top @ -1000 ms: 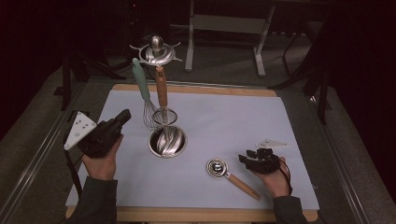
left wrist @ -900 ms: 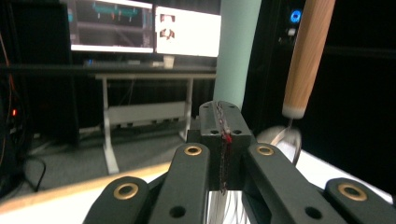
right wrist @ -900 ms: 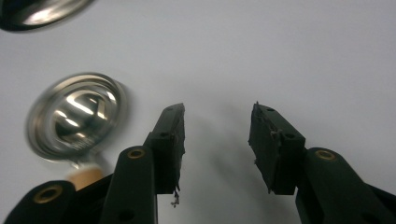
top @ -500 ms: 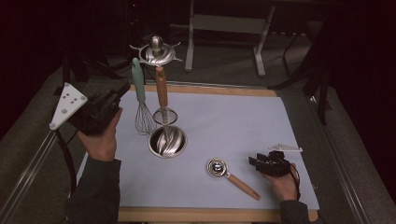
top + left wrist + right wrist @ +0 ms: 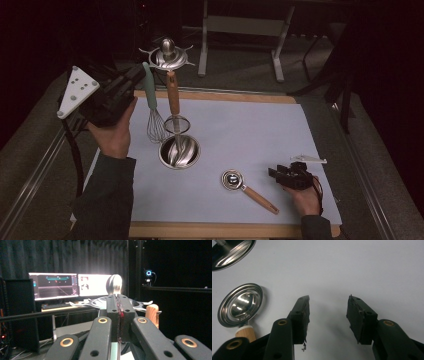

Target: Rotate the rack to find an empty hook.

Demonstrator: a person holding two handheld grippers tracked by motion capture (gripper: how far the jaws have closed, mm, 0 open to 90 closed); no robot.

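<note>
Steel, wooden-handled measuring spoon [image 5: 240, 305] (stamped "SUS304", I think) lies on the pale mat [image 5: 240, 130] just beside the right gripper [image 5: 328, 315], jaws apart and empty; the left gripper [image 5: 117, 306], closed on nothing, faces the utensil stand [image 5: 170, 57].

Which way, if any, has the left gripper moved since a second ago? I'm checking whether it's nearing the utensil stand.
Yes. In the high view the left gripper has risen toward the utensil stand, its shut jaws near the whisk.
</note>
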